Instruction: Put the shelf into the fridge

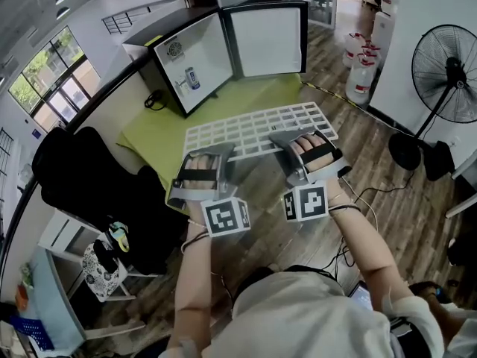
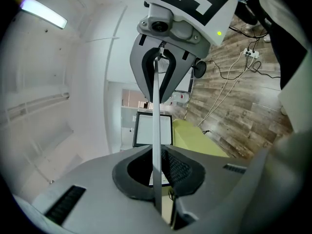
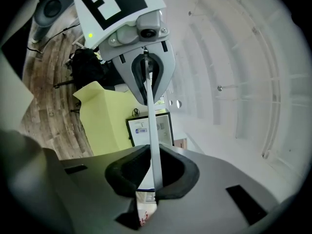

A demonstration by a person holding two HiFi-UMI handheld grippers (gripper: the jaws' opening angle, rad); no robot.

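A white wire-grid shelf (image 1: 257, 129) hangs level above the green table (image 1: 156, 136), held by its near edge. My left gripper (image 1: 211, 157) is shut on its near left part, my right gripper (image 1: 304, 142) on its near right part. In the left gripper view the shelf (image 2: 156, 130) shows edge-on as a thin white strip pinched in my left gripper (image 2: 157, 174). In the right gripper view the same strip (image 3: 152, 126) is pinched in my right gripper (image 3: 153, 172). A black mini fridge (image 1: 160, 43) stands beyond the shelf, with two white panels facing me.
A standing fan (image 1: 447, 73) and several water jugs (image 1: 363, 73) are at the right on the wooden floor. A black chair (image 1: 89, 177) sits left of the table. Cables (image 1: 365, 200) trail on the floor near my right arm.
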